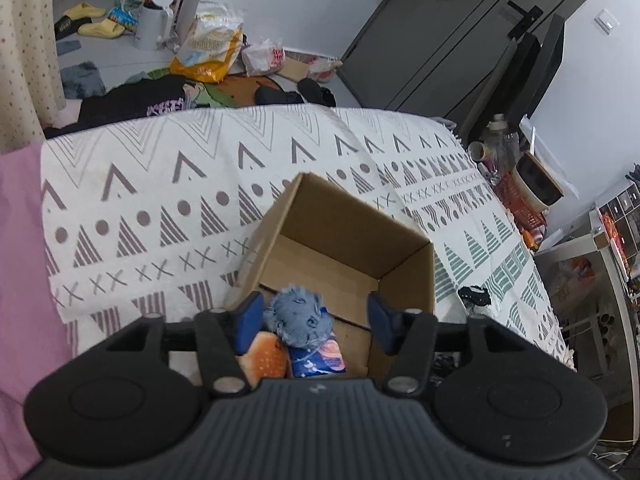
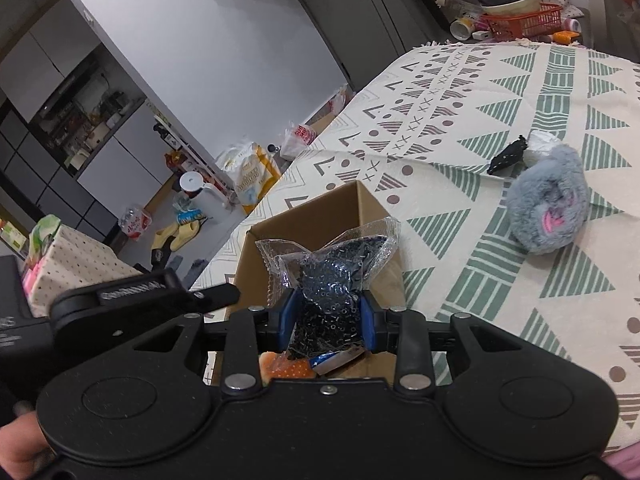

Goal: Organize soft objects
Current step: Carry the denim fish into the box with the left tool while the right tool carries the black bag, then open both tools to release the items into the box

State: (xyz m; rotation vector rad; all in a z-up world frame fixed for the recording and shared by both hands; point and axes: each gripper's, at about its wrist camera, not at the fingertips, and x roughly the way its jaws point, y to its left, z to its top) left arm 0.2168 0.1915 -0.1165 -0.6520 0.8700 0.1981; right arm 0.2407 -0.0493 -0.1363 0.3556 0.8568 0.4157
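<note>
Patterned cloth [image 2: 500, 92] is covering the surface, white with grey and green triangles. Open cardboard box [image 1: 404, 276] is sitting directly on it. Grey plush [image 2: 550, 210] is lying on the cloth well apart from the box, small black item [image 2: 508, 158] just beside the plush.

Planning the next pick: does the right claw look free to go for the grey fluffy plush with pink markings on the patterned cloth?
Probably not yet: the right claw is shut on a clear bag of dark beads, though the grey plush lies unobstructed.
</note>
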